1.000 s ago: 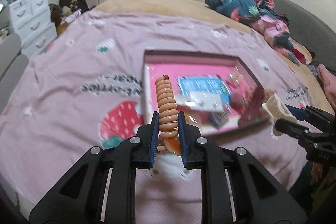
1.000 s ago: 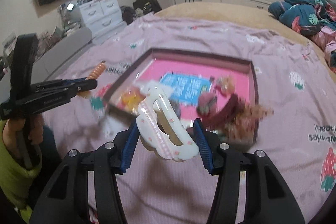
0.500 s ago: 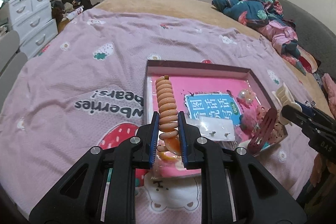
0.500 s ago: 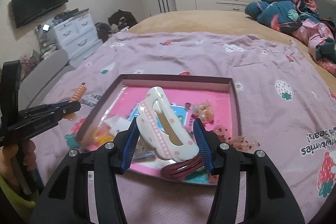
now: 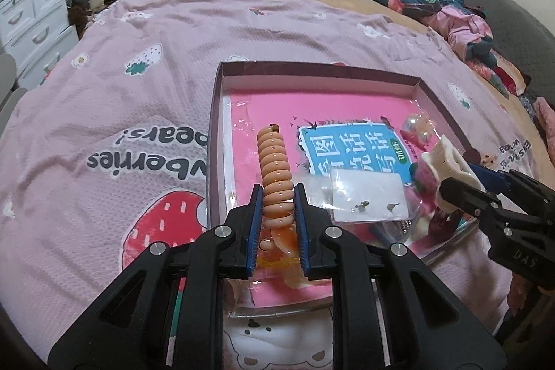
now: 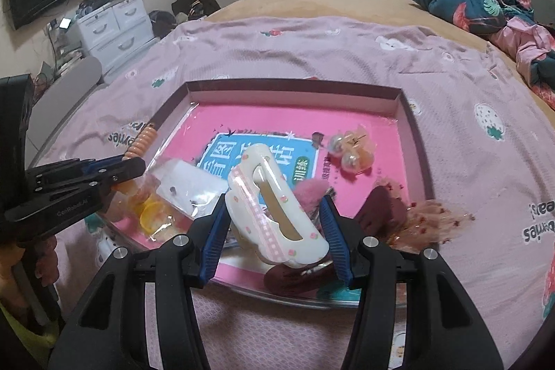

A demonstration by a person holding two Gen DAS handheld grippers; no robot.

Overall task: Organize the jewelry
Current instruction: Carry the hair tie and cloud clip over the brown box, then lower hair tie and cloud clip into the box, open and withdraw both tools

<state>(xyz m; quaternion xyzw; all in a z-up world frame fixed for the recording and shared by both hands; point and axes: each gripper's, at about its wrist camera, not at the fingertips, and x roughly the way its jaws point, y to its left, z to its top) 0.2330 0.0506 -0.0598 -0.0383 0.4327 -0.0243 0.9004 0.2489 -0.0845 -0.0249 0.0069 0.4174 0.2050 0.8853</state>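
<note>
Jewelry rides in both my tongs above the shallow box point(image 5: 437, 104): left gripper point(image 5: 276, 224) clamped on the upright peach coil tie point(image 5: 274, 172), right gripper point(image 6: 274, 224) on the tilted white hair claw point(image 6: 274, 207), nearer the box's near edge.

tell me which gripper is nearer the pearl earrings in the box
Right. The right gripper hangs just short of the pearl earrings; the left gripper is across the box.
</note>
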